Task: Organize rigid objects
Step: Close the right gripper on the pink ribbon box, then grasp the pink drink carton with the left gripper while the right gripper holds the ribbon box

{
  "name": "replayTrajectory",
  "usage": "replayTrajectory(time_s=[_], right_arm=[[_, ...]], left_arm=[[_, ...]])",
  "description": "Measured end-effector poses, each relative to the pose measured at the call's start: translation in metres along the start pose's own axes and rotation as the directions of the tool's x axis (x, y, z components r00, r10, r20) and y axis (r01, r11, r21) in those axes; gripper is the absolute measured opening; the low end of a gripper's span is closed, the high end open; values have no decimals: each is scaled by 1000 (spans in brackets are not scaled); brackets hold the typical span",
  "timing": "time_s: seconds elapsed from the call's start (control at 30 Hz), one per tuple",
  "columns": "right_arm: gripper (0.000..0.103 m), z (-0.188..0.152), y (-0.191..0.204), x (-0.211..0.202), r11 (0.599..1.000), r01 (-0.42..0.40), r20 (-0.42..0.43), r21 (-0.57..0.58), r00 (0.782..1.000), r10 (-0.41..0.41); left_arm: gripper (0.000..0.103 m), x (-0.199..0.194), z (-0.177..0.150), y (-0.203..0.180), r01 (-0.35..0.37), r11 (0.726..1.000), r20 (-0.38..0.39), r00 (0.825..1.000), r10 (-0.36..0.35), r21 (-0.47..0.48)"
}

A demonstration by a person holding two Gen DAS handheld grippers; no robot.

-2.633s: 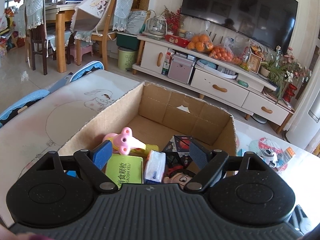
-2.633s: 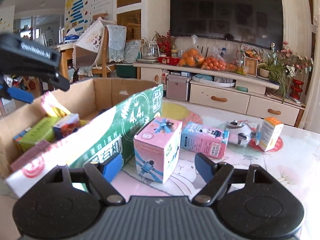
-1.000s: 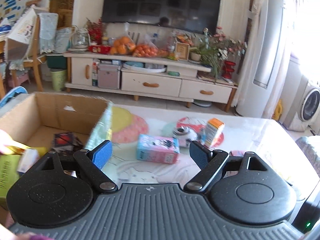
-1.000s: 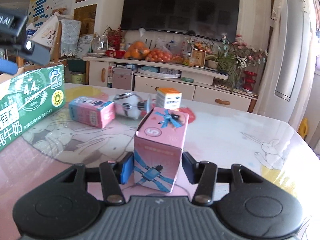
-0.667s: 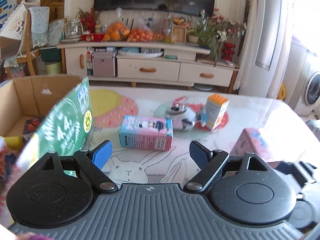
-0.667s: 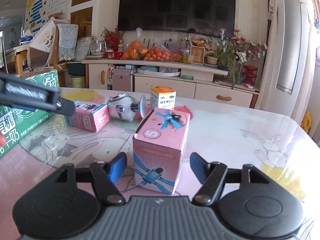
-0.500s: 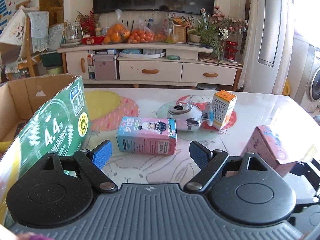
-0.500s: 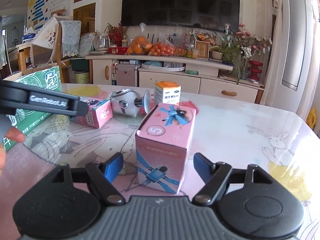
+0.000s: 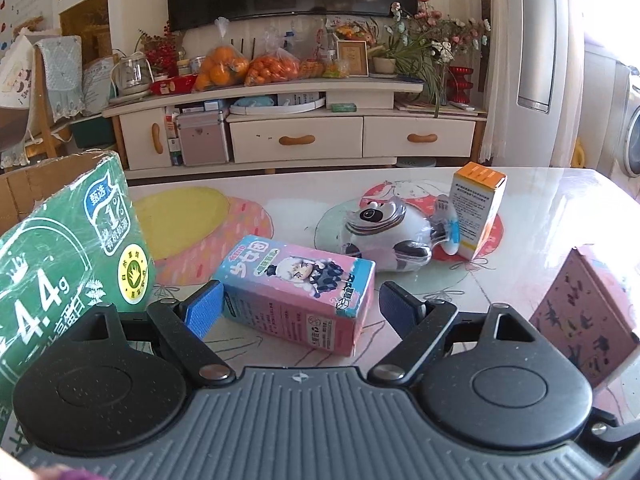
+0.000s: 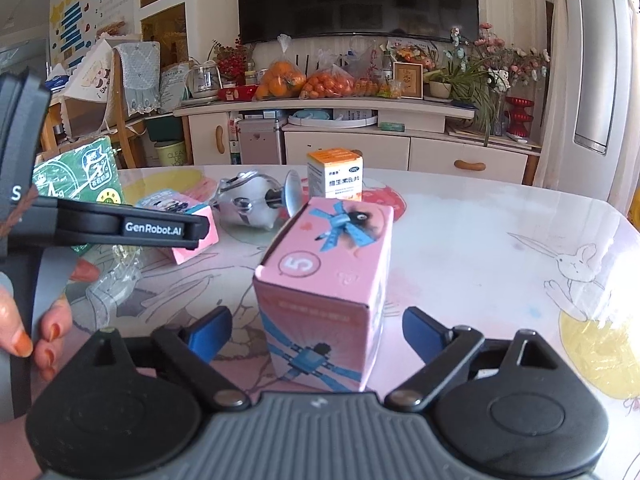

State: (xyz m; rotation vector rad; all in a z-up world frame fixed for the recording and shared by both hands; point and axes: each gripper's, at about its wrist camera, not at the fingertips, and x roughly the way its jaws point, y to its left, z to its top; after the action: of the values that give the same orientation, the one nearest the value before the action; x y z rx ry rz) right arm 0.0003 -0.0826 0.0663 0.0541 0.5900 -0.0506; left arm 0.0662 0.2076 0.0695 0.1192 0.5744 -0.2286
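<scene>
1. The left gripper [image 9: 298,304] is spread wide with nothing between its blue pads, hanging just short of the anime-print carton [image 9: 298,286], which lies on its side on the bench [image 9: 540,216] with its long axis slanted across the gripper's opening. Closing on that slant would likely catch a corner and spin the carton instead of clamping it.

2. The green milk box [image 9: 68,256] stands just left of the anime-print carton. The left pad has little room there and could knock the box as it closes.

3. The right gripper [image 10: 316,330] is also open and empty, its pads on either side of the upright pink gift box [image 10: 326,280] without touching it. The box is tall on a small footprint, so one pad landing first would probably tip or slide it on the glossy bench.

4. The panda toy [image 9: 386,238] and the orange-topped medicine box [image 9: 476,208] sit behind the anime-print carton, the toy close to it. A forward shove on the carton could push into the rounded toy and set it rolling.

5. The two grippers work close together, so lifting both at once risks a collision.
</scene>
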Motion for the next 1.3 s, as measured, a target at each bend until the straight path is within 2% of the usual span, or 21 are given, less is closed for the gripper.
replayTrajectory(time_s=[0.27,0.33,0.63,0.77,0.9,1.03,1.07,1.23,1.3], right_arm=[[93,2,4,2,1000,0,-6,-21,1000,0],[98,2,5,3,1000,-1,-11,-27,1000,1],[99,1,13,4,999,-6,-23,-48,1000,5],[99,1,14,5,998,-7,-34,-56,999,5],[99,0,14,5,998,-10,-38,-60,999,7],[99,1,15,6,998,-13,-39,-59,999,11],[99,1,15,6,998,-13,-39,-59,999,10],[99,0,15,7,998,-15,-44,-62,999,13],[99,0,15,8,998,-14,-45,-64,999,11]], left_arm=[[103,13,5,7,-3,999,-28,1000,1,-49],[103,17,6,7,-4,999,-32,999,2,-52],[103,28,10,9,20,996,-71,997,-26,-83],[103,31,14,11,-1,991,-82,997,-9,-131],[103,34,19,5,-62,987,-109,993,46,-151],[102,35,19,5,-89,980,-111,991,70,-180],[101,36,18,6,-91,979,-107,992,72,-182],[68,33,16,13,-102,978,-85,992,88,-183],[62,32,15,14,-104,976,-82,993,90,-191]])
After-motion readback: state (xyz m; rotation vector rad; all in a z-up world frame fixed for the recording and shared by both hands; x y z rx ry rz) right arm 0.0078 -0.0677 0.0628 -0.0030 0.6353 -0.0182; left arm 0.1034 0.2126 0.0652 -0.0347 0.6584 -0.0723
